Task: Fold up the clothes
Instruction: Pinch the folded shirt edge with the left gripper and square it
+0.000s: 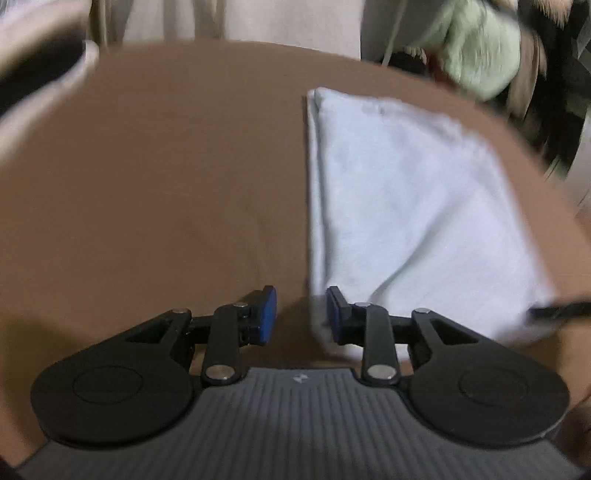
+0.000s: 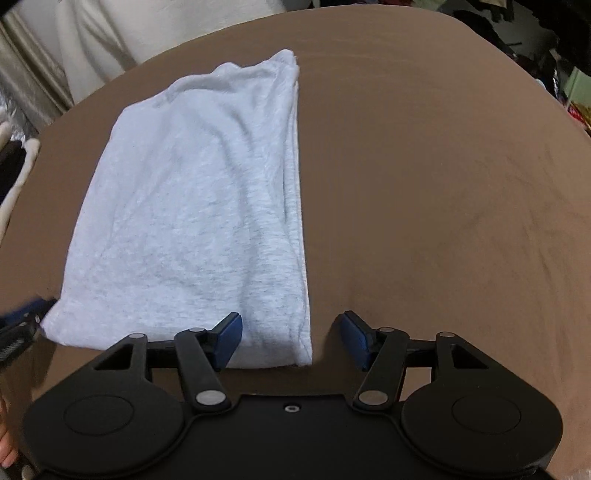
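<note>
A pale grey-white garment point(image 1: 413, 206) lies folded into a long strip on the brown table point(image 1: 166, 184). My left gripper point(image 1: 301, 314) is open at its near left corner, the right finger over the cloth edge. In the right wrist view the garment point(image 2: 192, 206) lies left of centre. My right gripper point(image 2: 291, 339) is open over its near right corner, the cloth edge between the fingers. The left gripper's tip point(image 2: 22, 317) shows at the garment's near left corner. The right gripper's tip point(image 1: 561, 310) shows dark and blurred.
The brown table point(image 2: 443, 184) stretches wide to the right of the garment. Pale curtains point(image 1: 236, 18) hang behind it. A green fluffy item point(image 1: 476, 44) and dark clutter sit beyond the far right edge. A beige container point(image 1: 33, 74) stands at the far left.
</note>
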Available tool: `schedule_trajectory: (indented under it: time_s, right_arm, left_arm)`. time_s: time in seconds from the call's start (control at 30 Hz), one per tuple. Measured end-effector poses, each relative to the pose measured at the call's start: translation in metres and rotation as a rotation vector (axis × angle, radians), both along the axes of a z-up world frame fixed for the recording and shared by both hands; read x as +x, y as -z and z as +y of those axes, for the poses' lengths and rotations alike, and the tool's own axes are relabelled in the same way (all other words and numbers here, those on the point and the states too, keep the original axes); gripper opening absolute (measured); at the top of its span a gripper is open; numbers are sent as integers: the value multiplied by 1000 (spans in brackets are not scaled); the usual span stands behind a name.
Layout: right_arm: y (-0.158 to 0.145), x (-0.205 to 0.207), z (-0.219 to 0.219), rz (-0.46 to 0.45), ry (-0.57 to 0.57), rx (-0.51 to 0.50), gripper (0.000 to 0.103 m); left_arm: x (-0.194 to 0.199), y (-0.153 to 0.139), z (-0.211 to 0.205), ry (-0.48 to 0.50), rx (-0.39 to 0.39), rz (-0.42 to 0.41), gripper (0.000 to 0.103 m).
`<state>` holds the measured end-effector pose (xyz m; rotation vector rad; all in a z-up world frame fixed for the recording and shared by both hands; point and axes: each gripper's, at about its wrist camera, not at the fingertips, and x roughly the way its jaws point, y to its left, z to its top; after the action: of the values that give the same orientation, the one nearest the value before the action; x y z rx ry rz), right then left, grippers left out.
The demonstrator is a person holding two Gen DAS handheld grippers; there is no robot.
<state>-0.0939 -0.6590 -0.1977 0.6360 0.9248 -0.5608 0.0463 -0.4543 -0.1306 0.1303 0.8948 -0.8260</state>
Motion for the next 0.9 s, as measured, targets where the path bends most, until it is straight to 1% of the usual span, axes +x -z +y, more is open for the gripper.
schedule_trajectory:
  time_s: [0.03,0.1,0.17,0.2,0.27,0.3,0.43,0.5,0.53,0.57,0.6,0.63,0.67,0.7,0.73,0.77,0.83,0.87,0.9]
  right_arm:
    - [-1,-2,-1,-14,6,8,64]
    - [-4,-7,-5,-66,25,37,65]
    - [-7,-11,-10,-106,46,51,65]
    - [-8,-11,-11,-106,50,37,65]
    - [-10,-10,-13,-102,56,6,65]
    - [-12,-7,-12,-99,56,-7,65]
    - [-16,-1,-13,-137,35,-33,65]
    - [-16,4,-14,-144,23,-50,65]
    - [-16,6,-15,-146,19,-56,65]
    - [-16,7,-16,-146,18,-54,65]
    - [-16,8,-17,-146,17,-51,65]
    - [-14,10,-19,-145,15,-46,65]
    - [-13,13,-21,-143,13,-41,65]
    - [-12,12,-20,-141,13,-39,65]
    - [-11,13,-21,-137,12,-38,65]
    - [-11,13,-20,-135,11,-38,65]
    - [-11,12,-19,-132,8,-36,65]
    - [-10,12,-19,-131,7,-35,65]
    - [-10,12,-19,-131,6,-34,65]
  left_arm:
    - [7,-4,-2,15,-27,10,28]
    - [17,-14,-10,64,-65,-32,28]
    - [26,-20,-23,150,-81,-44,27]
    - [30,-20,-32,182,-59,-50,21]
    - [37,-17,-46,236,-22,-65,13]
    - [39,-15,-49,257,-23,-64,12]
    - [48,0,-68,297,-19,-40,12]
    - [48,6,-69,291,-45,-27,12]
    - [46,10,-69,285,-62,-19,13]
    - [46,13,-69,280,-77,-15,17]
    - [46,16,-71,282,-84,-17,21]
    - [44,16,-71,279,-78,-35,23]
    - [42,15,-70,276,-72,-54,29]
    - [40,12,-67,270,-73,-68,43]
    - [36,9,-63,258,-70,-85,51]
    - [33,8,-60,247,-63,-101,55]
    - [29,7,-56,263,-55,-108,55]
    - [28,9,-56,276,-45,-97,55]
    - [27,11,-57,282,-40,-86,53]
